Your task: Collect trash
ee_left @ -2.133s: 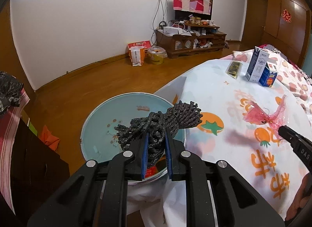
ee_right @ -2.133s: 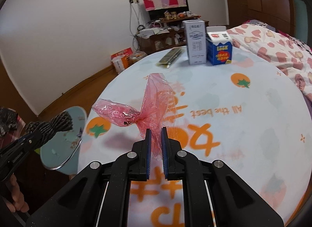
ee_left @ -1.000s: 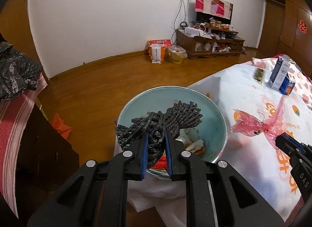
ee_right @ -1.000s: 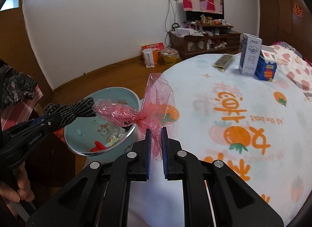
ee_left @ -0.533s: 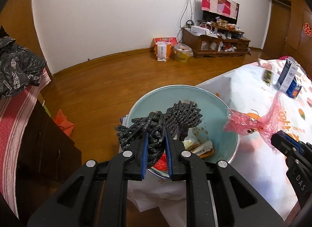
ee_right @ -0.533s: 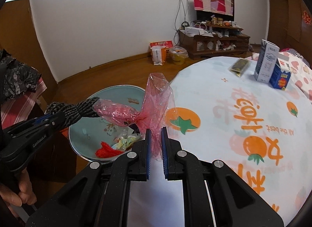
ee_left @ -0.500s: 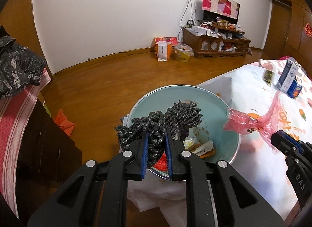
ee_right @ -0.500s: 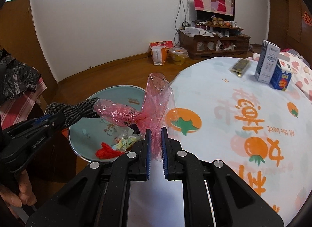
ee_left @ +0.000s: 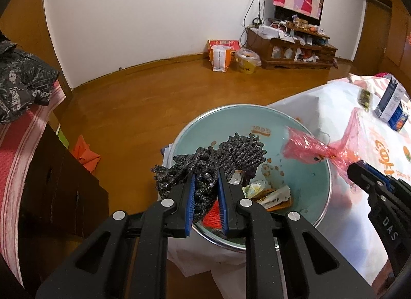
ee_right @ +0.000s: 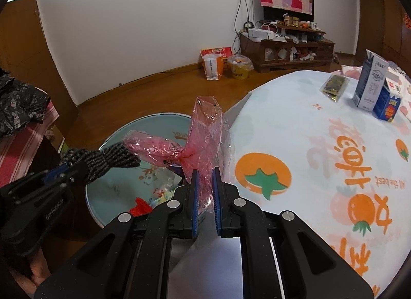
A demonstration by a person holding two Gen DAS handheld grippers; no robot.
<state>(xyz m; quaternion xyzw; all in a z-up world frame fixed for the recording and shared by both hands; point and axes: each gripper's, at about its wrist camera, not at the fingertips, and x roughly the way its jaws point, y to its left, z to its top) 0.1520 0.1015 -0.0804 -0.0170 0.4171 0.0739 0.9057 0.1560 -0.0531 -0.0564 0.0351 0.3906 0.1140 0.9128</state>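
Observation:
My left gripper (ee_left: pixel 205 183) is shut on a black foam net sleeve (ee_left: pixel 218 157) and holds it over a pale blue round bin (ee_left: pixel 316 183) beside the table. Wrappers (ee_left: pixel 272 196) and a red scrap (ee_left: pixel 212 218) lie in the bin's bottom. My right gripper (ee_right: pixel 204 178) is shut on a knotted pink plastic bag (ee_right: pixel 200 139), held above the bin's right rim (ee_right: pixel 164 115). In the right wrist view the black foam net sleeve (ee_right: pixel 102 157) touches the pink bag's tip. The pink plastic bag (ee_left: pixel 308 150) hangs at the right of the left wrist view.
A round table with a fruit-print cloth (ee_right: pixel 334 157) carries two cartons (ee_right: pixel 372 88) and a dark packet (ee_right: pixel 334 85). A white sheet (ee_left: pixel 218 260) lies under the bin. Dark furniture with a striped cloth (ee_left: pixel 25 145) stands at left. Bags (ee_left: pixel 221 55) sit by the far wall.
Both grippers have moved left and a little down toward the bin. The bin now lies more under them, and the pink bag hangs over its rim instead of over the table.

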